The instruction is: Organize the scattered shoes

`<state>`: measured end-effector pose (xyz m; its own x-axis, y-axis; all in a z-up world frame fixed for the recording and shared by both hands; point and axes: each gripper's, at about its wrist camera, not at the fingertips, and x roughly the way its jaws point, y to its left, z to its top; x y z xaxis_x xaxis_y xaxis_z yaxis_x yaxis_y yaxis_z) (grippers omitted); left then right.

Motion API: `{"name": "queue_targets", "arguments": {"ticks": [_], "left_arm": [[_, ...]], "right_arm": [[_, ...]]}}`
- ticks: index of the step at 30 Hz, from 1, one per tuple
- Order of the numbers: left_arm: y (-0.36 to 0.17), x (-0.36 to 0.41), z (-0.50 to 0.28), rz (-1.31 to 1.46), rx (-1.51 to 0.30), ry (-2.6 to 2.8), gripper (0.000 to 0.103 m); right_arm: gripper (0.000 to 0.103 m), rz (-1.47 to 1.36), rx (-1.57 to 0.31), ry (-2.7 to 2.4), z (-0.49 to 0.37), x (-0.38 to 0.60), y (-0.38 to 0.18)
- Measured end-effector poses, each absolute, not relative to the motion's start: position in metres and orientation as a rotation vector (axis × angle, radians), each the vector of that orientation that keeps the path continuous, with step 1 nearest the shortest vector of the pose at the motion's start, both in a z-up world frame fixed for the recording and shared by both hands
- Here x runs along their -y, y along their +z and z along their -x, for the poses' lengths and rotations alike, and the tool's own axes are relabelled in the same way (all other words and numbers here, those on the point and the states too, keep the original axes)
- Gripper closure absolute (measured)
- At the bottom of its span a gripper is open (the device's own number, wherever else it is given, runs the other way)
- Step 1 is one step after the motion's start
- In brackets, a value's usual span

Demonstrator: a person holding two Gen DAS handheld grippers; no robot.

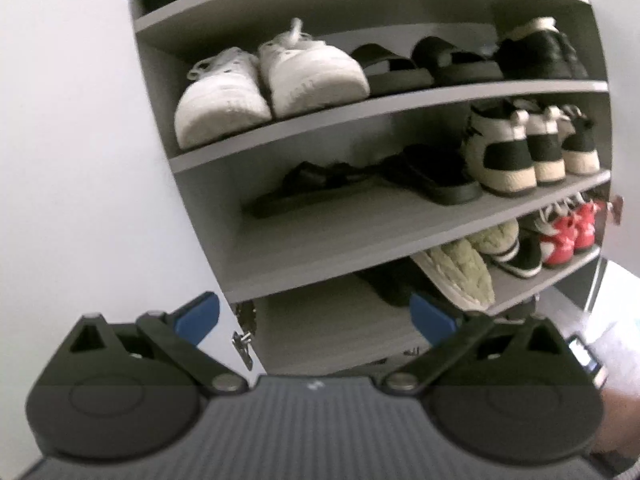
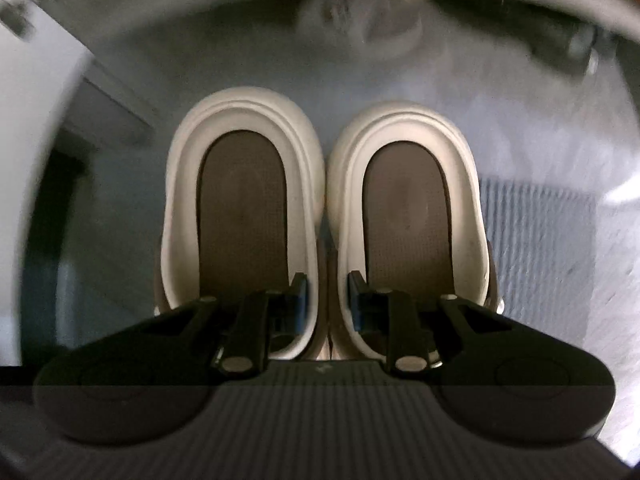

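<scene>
Two views. Left wrist: our left hand-held gripper (image 1: 316, 316) gapes wide, empty, facing the grey shoe rack (image 1: 372, 108). Right wrist: our right hand-held gripper (image 2: 328, 294) pinches the touching inner walls of two cream, smooth-rimmed slippers (image 2: 244, 184) above the floor; one could slip free mid-carry.

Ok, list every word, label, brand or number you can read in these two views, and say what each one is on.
No legible text in either view.
White sneakers on the shoe rack: faint dark marks on the toes, too blurred to read.
Small lit screen at the lower right of the left wrist view: too small and blurred to read.
Cream slippers held by the right gripper: no print visible on rims or insoles.
</scene>
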<state>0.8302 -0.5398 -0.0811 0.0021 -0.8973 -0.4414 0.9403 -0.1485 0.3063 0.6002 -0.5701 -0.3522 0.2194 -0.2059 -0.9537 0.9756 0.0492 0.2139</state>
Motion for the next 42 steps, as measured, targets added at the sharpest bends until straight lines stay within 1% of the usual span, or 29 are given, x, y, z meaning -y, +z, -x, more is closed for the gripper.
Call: {"name": "queue_targets", "arguments": {"ticks": [2, 5, 8, 9, 10, 12, 13, 14, 15, 16, 17, 18, 19, 20, 23, 26, 29, 31, 32, 33, 36, 40, 42], "left_arm": [[-0.082, 0.541, -0.829, -0.643, -0.126, -1.618, 0.0], [-0.082, 0.544, -0.825, -0.649, -0.141, -1.632, 0.0], [-0.082, 0.549, -0.823, -0.653, -0.142, -1.632, 0.0], [-0.082, 0.551, -0.824, -0.654, -0.147, -1.631, 0.0], [-0.082, 0.553, -0.826, -0.65, -0.166, -1.623, 0.0], [-0.083, 0.557, -0.831, -0.635, -0.201, -1.602, 0.0], [-0.082, 0.559, -0.832, -0.631, -0.211, -1.594, 0.0], [-0.081, 0.561, -0.833, -0.629, -0.222, -1.586, 0.0], [-0.081, 0.564, -0.834, -0.628, -0.243, -1.577, 0.0], [-0.08, 0.568, -0.836, -0.62, -0.27, -1.569, 0.0], [-0.08, 0.569, -0.838, -0.615, -0.276, -1.563, 0.0], [-0.08, 0.569, -0.838, -0.612, -0.27, -1.558, 0.0], [-0.08, 0.568, -0.837, -0.606, -0.244, -1.557, 0.0], [-0.081, 0.566, -0.835, -0.6, -0.215, -1.556, 0.0], [-0.081, 0.563, -0.828, -0.597, -0.141, -1.56, 0.0], [-0.077, 0.56, -0.824, -0.578, -0.133, -1.569, 0.0], [-0.074, 0.557, -0.823, -0.558, -0.13, -1.577, 0.0], [-0.076, 0.555, -0.822, -0.564, -0.131, -1.579, 0.0], [-0.077, 0.556, -0.821, -0.568, -0.137, -1.577, 0.0], [-0.077, 0.556, -0.821, -0.569, -0.151, -1.578, 0.0], [-0.077, 0.558, -0.819, -0.563, -0.184, -1.586, 0.0], [-0.077, 0.558, -0.814, -0.556, -0.185, -1.595, 0.0], [-0.077, 0.558, -0.811, -0.555, -0.183, -1.603, 0.0]], "right_arm": [[0.077, -1.138, -0.879, -1.162, -0.599, 0.572, -0.357], [0.074, -1.114, -0.836, -1.164, -0.594, 0.57, -0.358], [0.063, -1.134, -0.677, -1.16, -0.577, 0.563, -0.35], [0.053, -1.097, -0.606, -1.195, -0.57, 0.554, -0.343], [0.05, -1.061, -0.569, -1.224, -0.567, 0.548, -0.338], [0.051, -0.919, -0.394, -1.287, -0.555, 0.517, -0.322], [0.044, -0.843, -0.302, -1.313, -0.548, 0.5, -0.314], [0.037, -0.808, -0.271, -1.347, -0.543, 0.481, -0.314], [0.023, -0.791, -0.317, -1.41, -0.542, 0.469, -0.319], [0.017, -0.785, -0.355, -1.452, -0.543, 0.463, -0.324], [0.018, -0.791, -0.398, -1.512, -0.542, 0.453, -0.334], [0.018, -0.821, -0.4, -1.536, -0.54, 0.444, -0.346], [0.02, -0.839, -0.407, -1.524, -0.539, 0.441, -0.355], [0.02, -0.855, -0.416, -1.508, -0.54, 0.44, -0.364], [0.02, -0.844, -0.488, -1.469, -0.547, 0.448, -0.38], [0.02, -0.785, -0.592, -1.413, -0.559, 0.468, -0.393], [0.013, -0.735, -0.686, -1.389, -0.569, 0.481, -0.402], [0.006, -0.733, -0.715, -1.386, -0.572, 0.486, -0.407], [0.005, -0.755, -0.715, -1.389, -0.571, 0.49, -0.413], [0.0, -0.789, -0.719, -1.398, -0.569, 0.496, -0.419], [0.0, -0.868, -0.703, -1.399, -0.564, 0.504, -0.428], [0.0, -0.876, -0.702, -1.42, -0.568, 0.502, -0.426], [0.0, -0.901, -0.653, -1.475, -0.563, 0.497, -0.421]]}}
